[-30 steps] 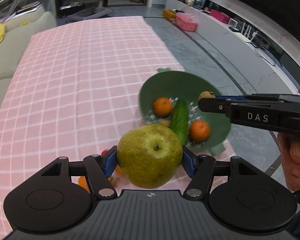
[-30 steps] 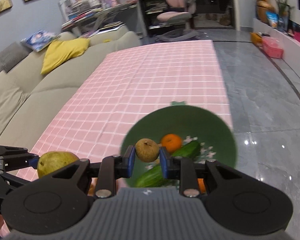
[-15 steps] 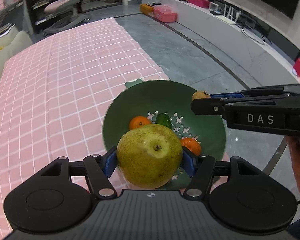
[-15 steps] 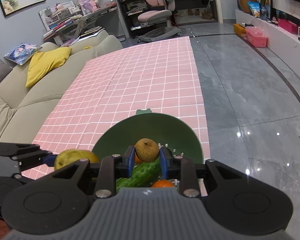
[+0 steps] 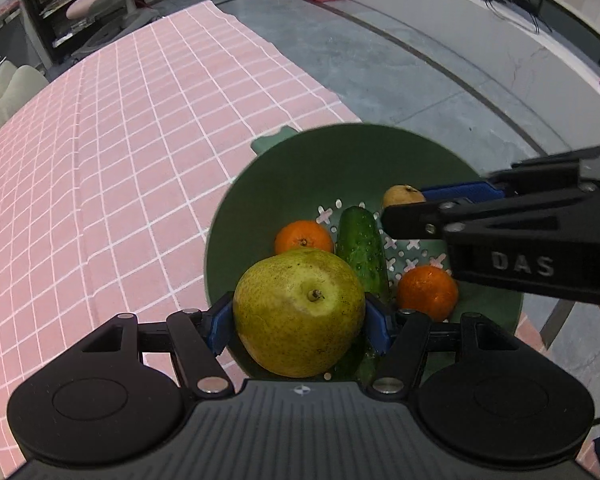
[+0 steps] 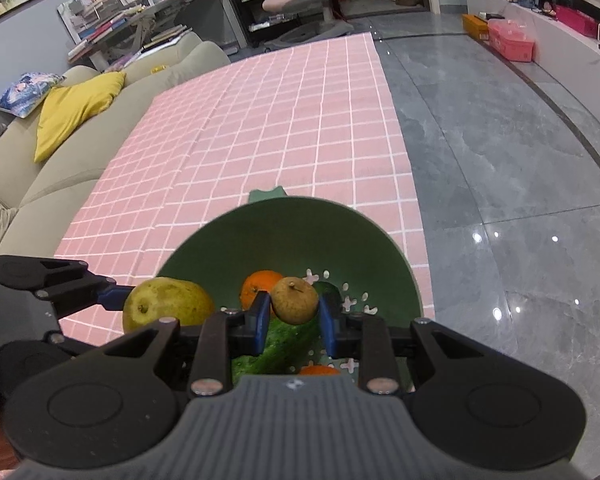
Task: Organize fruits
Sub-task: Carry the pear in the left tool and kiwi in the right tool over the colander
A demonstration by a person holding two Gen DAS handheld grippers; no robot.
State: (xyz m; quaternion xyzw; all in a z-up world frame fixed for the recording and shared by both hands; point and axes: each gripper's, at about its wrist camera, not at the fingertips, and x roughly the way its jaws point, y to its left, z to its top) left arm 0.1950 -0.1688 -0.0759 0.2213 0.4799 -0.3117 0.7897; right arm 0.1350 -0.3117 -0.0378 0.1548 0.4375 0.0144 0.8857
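Left gripper (image 5: 299, 322): jaws clamped across the pear (image 5: 300, 312), held above the near rim of the bowl (image 5: 260, 196) on the worktop (image 5: 100, 160). Pear looks firm, heavy, bruisable; grip at widest girth suits it. Right gripper (image 6: 294, 326): jaws pinch a small brown fruit (image 6: 294, 300) over the bowl; light, probably thin-skinned. Bowl floor mostly hidden; cucumber (image 5: 362, 252) partly covered.

green pear (image 5: 298, 312), small brown fruit (image 6: 294, 300), held over colander (image 5: 300, 168)

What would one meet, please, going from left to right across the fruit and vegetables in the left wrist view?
Pear → cucumber → small brown fruit → right-hand orange. The other orange overlaps the pear's span, so it is left out.
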